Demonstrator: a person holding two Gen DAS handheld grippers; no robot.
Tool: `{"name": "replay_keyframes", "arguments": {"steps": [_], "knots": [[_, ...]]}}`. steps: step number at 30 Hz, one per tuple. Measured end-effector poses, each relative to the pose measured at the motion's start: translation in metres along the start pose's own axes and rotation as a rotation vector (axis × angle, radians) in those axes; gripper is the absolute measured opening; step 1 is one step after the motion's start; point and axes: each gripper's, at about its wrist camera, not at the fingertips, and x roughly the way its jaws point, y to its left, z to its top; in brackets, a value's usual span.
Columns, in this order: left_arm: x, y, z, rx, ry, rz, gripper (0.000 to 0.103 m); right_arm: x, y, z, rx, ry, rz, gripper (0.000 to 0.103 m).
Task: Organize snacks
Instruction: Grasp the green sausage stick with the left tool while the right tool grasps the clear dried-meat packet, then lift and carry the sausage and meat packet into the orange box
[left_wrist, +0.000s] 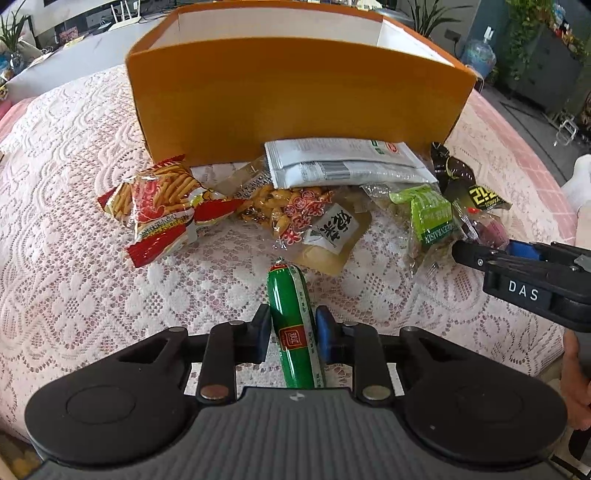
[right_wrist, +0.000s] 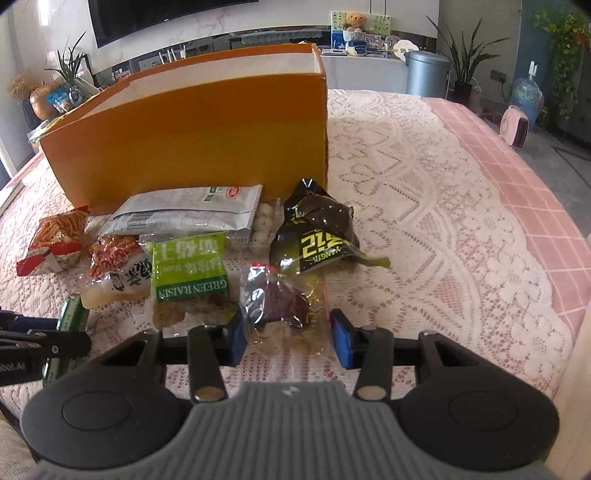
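An open orange box (left_wrist: 295, 99) stands at the back of the lace-covered table; it also shows in the right wrist view (right_wrist: 192, 136). Snack packets lie in front of it. My left gripper (left_wrist: 291, 336) is shut on a green sausage stick (left_wrist: 291, 317), which points toward the box. My right gripper (right_wrist: 286, 332) is open, its fingers on either side of a clear packet of dark red snack (right_wrist: 280, 302) that lies on the table. The right gripper (left_wrist: 476, 251) shows at the right of the left wrist view.
In the pile are a red cracker packet (left_wrist: 155, 206), a peanut packet (left_wrist: 291, 210), a white packet (left_wrist: 343, 162), a green raisin packet (right_wrist: 188, 273) and a black packet (right_wrist: 317, 236). The table's right edge (right_wrist: 554, 236) is near.
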Motion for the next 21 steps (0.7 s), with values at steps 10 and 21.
{"name": "replay_keyframes", "arguments": {"steps": [10, 21], "knots": [[-0.034, 0.007, 0.003, -0.046, -0.095, -0.037, 0.025, -0.027, 0.013, -0.002, -0.053, -0.049, -0.025, 0.043], [-0.068, 0.019, 0.013, -0.098, -0.186, -0.054, 0.025, -0.072, 0.04, 0.008, -0.114, -0.148, 0.034, 0.043]]}}
